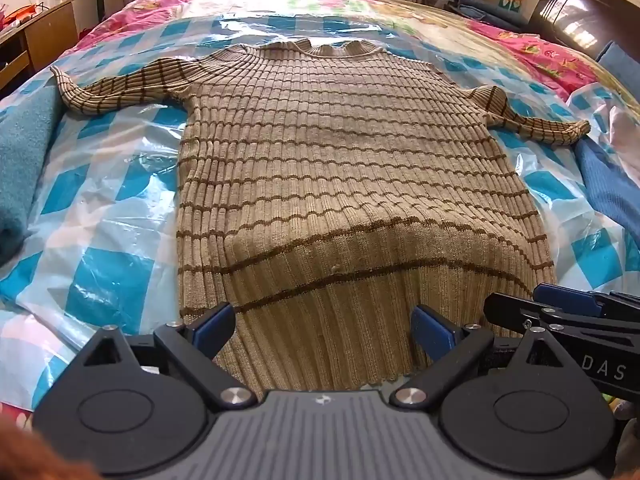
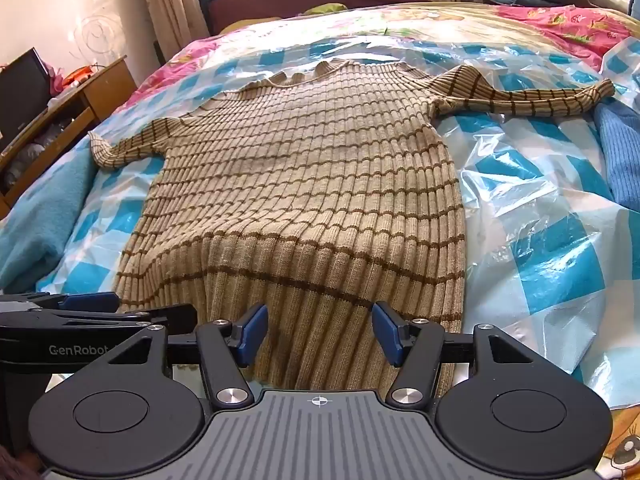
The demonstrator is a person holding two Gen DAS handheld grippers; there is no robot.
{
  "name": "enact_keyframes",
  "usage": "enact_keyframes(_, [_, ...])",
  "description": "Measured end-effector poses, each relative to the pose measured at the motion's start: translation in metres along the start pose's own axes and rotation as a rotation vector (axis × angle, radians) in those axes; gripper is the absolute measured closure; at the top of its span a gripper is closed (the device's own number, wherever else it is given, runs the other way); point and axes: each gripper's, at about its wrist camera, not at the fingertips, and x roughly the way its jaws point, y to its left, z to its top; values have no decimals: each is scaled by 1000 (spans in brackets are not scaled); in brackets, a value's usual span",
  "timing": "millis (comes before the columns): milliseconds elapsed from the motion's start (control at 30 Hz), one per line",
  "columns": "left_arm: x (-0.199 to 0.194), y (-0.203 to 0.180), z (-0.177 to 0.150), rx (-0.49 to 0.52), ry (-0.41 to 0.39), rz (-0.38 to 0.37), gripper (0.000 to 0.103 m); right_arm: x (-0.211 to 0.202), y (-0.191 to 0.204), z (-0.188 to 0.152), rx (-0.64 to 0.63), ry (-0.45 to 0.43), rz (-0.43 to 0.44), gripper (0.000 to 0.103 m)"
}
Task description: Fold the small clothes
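A tan ribbed sweater with thin brown stripes lies flat on the bed, collar at the far end, both sleeves spread out sideways; the right wrist view shows the same sweater. My left gripper hangs open just above the sweater's near hem, blue pads wide apart with only fabric below them. My right gripper is open too, over the hem a little to the right. Neither holds the cloth. The right gripper's fingers show at the lower right of the left wrist view, and the left gripper's fingers at the lower left of the right one.
A blue-and-white checked plastic sheet covers the bed under the sweater. A teal towel lies at the left, blue knitwear at the right. A wooden desk stands left of the bed, a dark headboard far right.
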Motion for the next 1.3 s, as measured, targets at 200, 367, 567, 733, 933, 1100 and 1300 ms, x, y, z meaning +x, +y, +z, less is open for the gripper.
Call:
enact_keyframes(200, [0,1,-1,-5,14,4,4,0,1,0,-1,0,-1,45])
enact_keyframes(367, [1,1,0,-21,14,3,4,1,1,0,-2,0,-1,44])
enact_keyframes(567, [0,2,-2,-32,16,4,4,1,2,0,-3,0,-3,44])
enact_keyframes(733, [1,3,-3,-38,20,2,4,-2,1,-1,-4,-3,-6,44])
enact_keyframes(933, [0,3,-3,-46,19,8,4,-1,0,-2,-7,-1,-11,44])
enact_keyframes(1100, [-1,5,-4,-59,19,17,4,-1,1,-2,-12,-3,-15,44])
enact_keyframes(1300, [-9,5,-7,-73,9,34,4,-2,0,-1,-11,-6,-16,44])
